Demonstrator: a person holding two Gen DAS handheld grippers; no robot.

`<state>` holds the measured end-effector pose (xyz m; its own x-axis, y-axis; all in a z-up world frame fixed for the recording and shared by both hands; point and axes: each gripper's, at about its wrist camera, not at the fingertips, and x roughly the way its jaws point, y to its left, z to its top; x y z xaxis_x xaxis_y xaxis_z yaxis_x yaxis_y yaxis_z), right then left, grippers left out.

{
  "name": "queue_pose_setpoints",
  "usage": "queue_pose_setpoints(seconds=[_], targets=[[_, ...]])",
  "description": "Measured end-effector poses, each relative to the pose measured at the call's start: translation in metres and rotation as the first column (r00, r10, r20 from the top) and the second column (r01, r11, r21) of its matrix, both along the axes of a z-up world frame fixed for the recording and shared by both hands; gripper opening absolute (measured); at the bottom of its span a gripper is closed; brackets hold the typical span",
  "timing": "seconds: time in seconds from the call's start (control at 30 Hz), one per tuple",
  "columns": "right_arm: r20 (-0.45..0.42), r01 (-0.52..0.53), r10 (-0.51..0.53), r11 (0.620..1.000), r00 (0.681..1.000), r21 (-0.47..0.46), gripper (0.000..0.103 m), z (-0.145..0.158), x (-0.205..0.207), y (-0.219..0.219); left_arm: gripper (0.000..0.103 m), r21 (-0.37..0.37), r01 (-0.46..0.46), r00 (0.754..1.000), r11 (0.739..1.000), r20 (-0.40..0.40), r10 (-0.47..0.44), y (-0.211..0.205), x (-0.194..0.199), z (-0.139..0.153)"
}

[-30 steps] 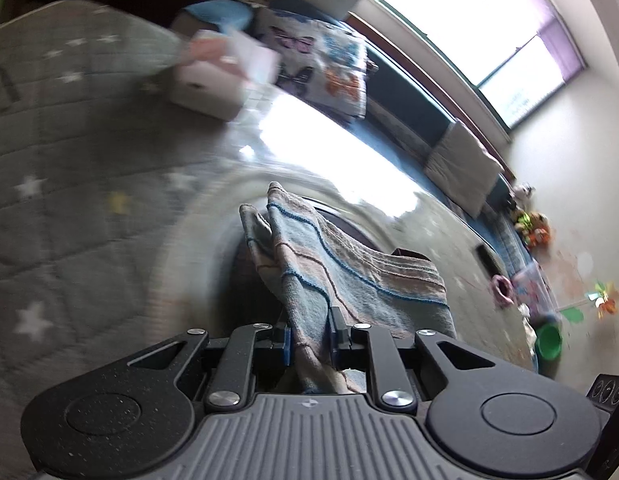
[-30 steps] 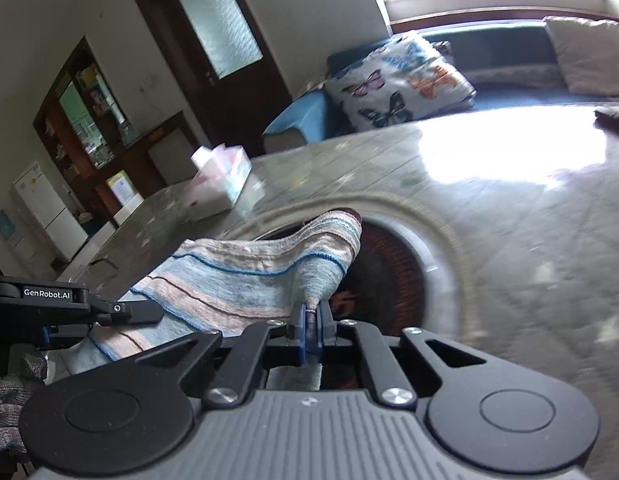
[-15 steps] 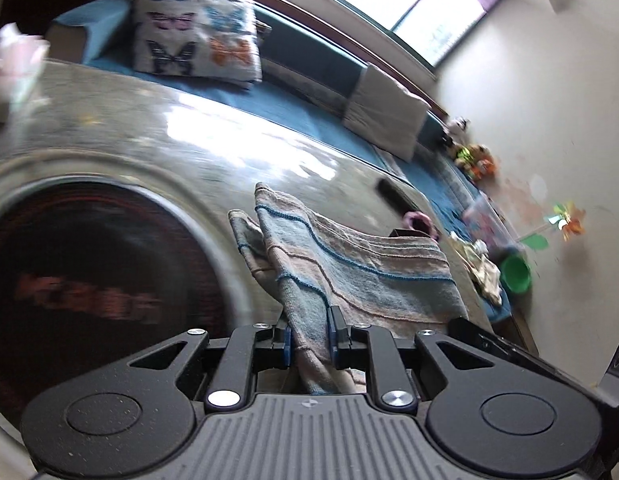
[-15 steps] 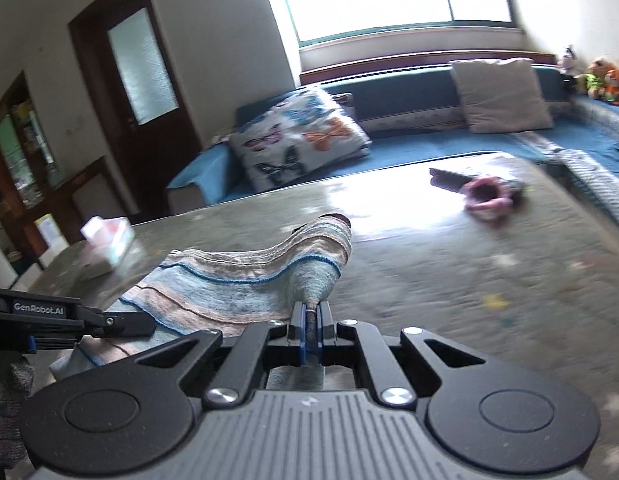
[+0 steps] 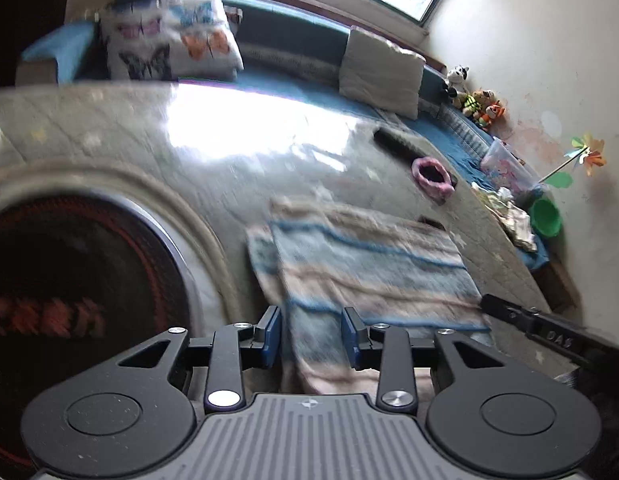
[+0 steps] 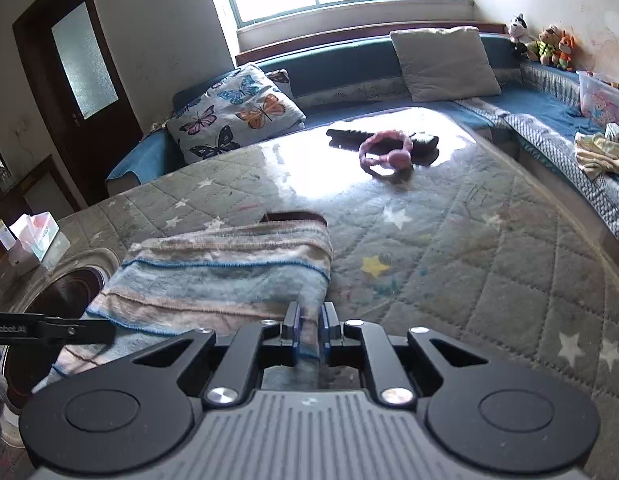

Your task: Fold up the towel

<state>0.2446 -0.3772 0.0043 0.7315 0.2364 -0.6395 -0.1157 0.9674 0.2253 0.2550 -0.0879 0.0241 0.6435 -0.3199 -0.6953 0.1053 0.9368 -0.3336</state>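
Towel lies folded on quilted mat, mid-frame in both views. Left gripper angled down, jaws just opened, parted around towel's near edge, pads apparently clear of cloth; view blurred. Right gripper angled down, jaws narrow, easing open, corner between pads.

The blue and tan striped towel is soft, fuzzy cloth. It lies on a grey quilted cloth mat with stars, which has a shiny see-through cover that glares white in the light. The black grippers look like matt plastic with shiny round metal screws and smooth blue pads.
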Motion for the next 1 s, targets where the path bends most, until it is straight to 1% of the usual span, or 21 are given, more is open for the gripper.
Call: queue_pose_setpoints(seconds=[0.03,0.1,0.23,0.37,0.53,0.67,0.77,0.9,1.0], targets=[[0.012,-0.009,0.009,1.000,1.000,-0.008,0.011,0.002,0.000,0.000,0.034,0.009,-0.004,1.000,1.000,0.018,0.004,0.000,0.000,0.004],[0.027,-0.033,0.034,0.999,0.999,-0.017,0.011,0.008,0.004,0.002,0.034,0.003,-0.008,0.999,1.000,0.038,0.007,0.000,0.005,0.010],[0.032,-0.067,0.068,0.997,0.997,-0.035,0.011,0.012,0.016,0.011,0.030,-0.011,0.027,0.999,1.000,0.048,-0.026,-0.012,0.024,0.012],[0.027,-0.079,0.081,0.996,0.996,-0.042,0.011,0.009,0.037,0.020,0.025,-0.009,0.047,0.998,0.999,0.033,-0.047,-0.022,0.044,0.003],[0.019,-0.097,0.098,0.995,0.995,-0.037,0.011,0.001,0.058,0.030,0.023,-0.014,0.041,0.999,0.999,0.013,-0.041,-0.021,0.062,-0.010],[0.003,-0.109,0.109,0.993,0.994,-0.042,0.011,-0.010,0.075,0.039,0.023,-0.016,0.047,0.999,0.999,0.005,-0.047,-0.016,0.067,-0.017],[-0.008,-0.105,0.105,0.994,0.994,-0.043,0.011,-0.017,0.081,0.042,0.023,-0.022,0.056,0.998,0.998,0.006,-0.056,-0.012,0.067,-0.016],[0.021,-0.102,0.103,0.994,0.994,-0.049,0.011,-0.009,0.078,0.043,0.021,-0.033,0.056,0.998,0.998,0.027,-0.056,-0.013,0.068,-0.008],[0.033,-0.102,0.104,0.994,0.994,-0.042,0.011,-0.006,0.081,0.043,0.021,-0.017,0.067,0.997,0.998,0.038,-0.067,-0.019,0.071,-0.006]])
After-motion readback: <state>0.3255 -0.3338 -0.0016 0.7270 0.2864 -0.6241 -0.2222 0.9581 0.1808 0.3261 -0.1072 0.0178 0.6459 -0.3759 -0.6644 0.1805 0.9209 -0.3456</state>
